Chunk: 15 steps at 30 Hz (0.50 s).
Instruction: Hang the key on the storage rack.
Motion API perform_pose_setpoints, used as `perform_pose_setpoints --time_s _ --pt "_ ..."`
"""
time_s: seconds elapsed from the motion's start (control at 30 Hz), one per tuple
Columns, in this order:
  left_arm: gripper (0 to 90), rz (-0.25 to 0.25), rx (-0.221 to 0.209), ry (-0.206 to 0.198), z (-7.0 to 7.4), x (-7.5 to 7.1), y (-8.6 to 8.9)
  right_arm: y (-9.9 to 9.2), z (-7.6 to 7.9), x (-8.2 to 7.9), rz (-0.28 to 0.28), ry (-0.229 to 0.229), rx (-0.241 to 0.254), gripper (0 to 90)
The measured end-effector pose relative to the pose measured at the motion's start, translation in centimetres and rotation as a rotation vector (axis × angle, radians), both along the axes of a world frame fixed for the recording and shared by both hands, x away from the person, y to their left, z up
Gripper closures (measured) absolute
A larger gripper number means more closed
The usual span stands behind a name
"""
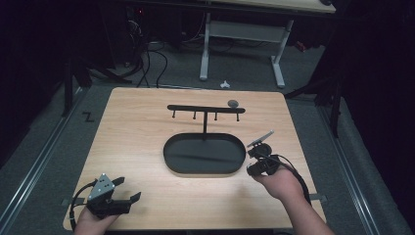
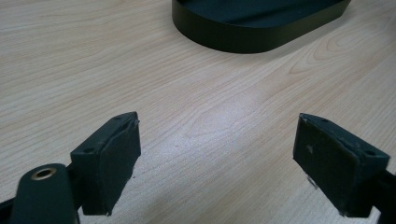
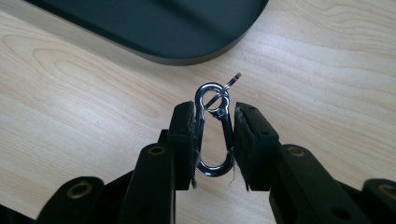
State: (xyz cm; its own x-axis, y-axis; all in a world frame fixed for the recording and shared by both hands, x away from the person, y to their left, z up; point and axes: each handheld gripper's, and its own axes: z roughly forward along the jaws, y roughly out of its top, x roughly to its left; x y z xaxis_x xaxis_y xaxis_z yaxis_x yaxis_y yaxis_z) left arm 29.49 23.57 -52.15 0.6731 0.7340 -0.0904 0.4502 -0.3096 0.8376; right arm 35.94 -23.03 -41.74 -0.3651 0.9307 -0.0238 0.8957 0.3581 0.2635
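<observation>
**My two black hand grippers, as they look**

My left gripper (image 1: 128,190) is matt black, with a grey three-cornered plate (image 1: 101,186) on top, dotted with small dark screws. A black cable (image 1: 76,201) loops from its body. In the left gripper view its jaws end in blocky, wedge-shaped pads, and a brass-ringed hole (image 2: 43,174) sits in the arm behind one pad.

My right gripper (image 3: 214,140) matches: black linked arms with brass-ringed pivots (image 3: 156,150), flat dark pads with slightly frayed edges. Its black cable (image 1: 297,175) curves beside my bare forearm. I wear no sleeves.
</observation>
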Motion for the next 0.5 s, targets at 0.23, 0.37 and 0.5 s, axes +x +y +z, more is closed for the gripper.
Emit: perform_pose_setpoints --time_s 0.23,0.37,0.5 --pt "15.4 0.002 -0.005 -0.002 0.0 0.0 0.0 0.4 1.4 0.3 0.001 -0.018 -0.001 69.6" --pt "15.4 0.000 -0.004 -0.001 0.0 0.0 0.0 0.5 2.2 0.6 0.001 -0.032 0.002 69.6" --pt "15.4 0.005 -0.007 -0.001 0.0 0.0 0.1 0.6 2.7 0.9 0.000 -0.041 0.003 69.6"
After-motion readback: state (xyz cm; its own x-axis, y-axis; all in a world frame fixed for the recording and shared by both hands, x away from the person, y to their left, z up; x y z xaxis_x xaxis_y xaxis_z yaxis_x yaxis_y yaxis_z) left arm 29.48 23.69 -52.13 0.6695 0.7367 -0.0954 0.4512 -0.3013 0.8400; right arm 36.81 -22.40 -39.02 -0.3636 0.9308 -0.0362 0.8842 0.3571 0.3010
